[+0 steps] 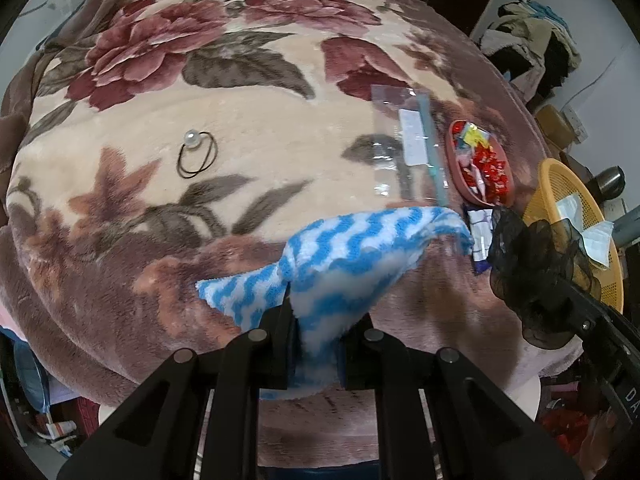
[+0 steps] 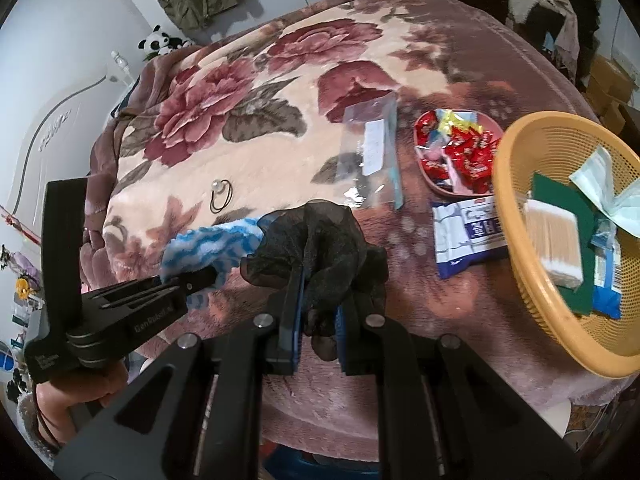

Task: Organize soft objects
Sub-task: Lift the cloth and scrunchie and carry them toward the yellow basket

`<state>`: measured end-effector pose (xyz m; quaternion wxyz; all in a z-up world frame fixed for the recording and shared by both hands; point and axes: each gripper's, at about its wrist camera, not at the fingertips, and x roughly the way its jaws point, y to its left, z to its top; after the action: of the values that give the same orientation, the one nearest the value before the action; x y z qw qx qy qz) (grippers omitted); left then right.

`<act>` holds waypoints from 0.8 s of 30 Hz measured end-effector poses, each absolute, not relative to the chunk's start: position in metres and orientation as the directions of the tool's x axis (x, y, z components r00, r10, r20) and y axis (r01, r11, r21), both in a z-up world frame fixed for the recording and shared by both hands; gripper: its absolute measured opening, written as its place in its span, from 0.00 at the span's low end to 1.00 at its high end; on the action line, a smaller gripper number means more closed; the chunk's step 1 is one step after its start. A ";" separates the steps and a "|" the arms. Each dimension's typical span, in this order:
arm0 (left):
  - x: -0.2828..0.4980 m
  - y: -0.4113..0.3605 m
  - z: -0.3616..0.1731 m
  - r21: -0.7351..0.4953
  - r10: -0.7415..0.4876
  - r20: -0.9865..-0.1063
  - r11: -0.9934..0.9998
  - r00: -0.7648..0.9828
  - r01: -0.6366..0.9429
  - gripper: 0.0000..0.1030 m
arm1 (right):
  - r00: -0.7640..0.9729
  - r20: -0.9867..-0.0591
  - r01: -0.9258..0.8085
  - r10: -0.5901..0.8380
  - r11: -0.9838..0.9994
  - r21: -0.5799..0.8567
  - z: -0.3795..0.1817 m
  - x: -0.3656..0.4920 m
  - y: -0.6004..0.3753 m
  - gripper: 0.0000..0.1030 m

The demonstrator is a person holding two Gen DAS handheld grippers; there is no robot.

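Blanket [image 2: 248, 148], floral, covers the whole table. Yellow basket [image 2: 516, 264] at right; white-blue packet [image 2: 468, 236] beside it, print unreadable. My left gripper [image 1: 316, 320] is clamped on the blue-white cloth [image 1: 352, 264], my right gripper [image 2: 318, 312] on the black scrunchie [image 2: 320, 248], both lifted.

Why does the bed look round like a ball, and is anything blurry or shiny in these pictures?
Left wrist view: fisheye lens bulges the floral blanket and darkens the corners; the clear plastic bag shows small glints. Right wrist view: same bulge; the cotton swabs in the yellow basket look smeared, the black scrunchie fairly sharp.
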<state>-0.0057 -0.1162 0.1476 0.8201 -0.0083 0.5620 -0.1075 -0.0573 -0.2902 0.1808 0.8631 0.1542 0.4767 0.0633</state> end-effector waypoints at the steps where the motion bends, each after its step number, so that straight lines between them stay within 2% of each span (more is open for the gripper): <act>1: -0.006 -0.119 0.148 -0.135 -0.188 -0.920 0.976 0.345 0.171 0.13 | 0.539 -0.802 0.040 0.255 0.944 0.327 0.181 -0.057 -0.292 0.13; 24: -0.009 -0.200 0.169 -0.130 -0.232 -0.913 0.946 0.336 0.298 0.13 | 0.607 -0.769 0.152 0.199 0.921 0.359 0.199 -0.081 -0.366 0.13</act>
<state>-0.0089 -0.1999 0.1689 0.8168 0.0300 0.5529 -0.1622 -0.0812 -0.3662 0.1991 0.8743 0.1984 0.4428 0.0134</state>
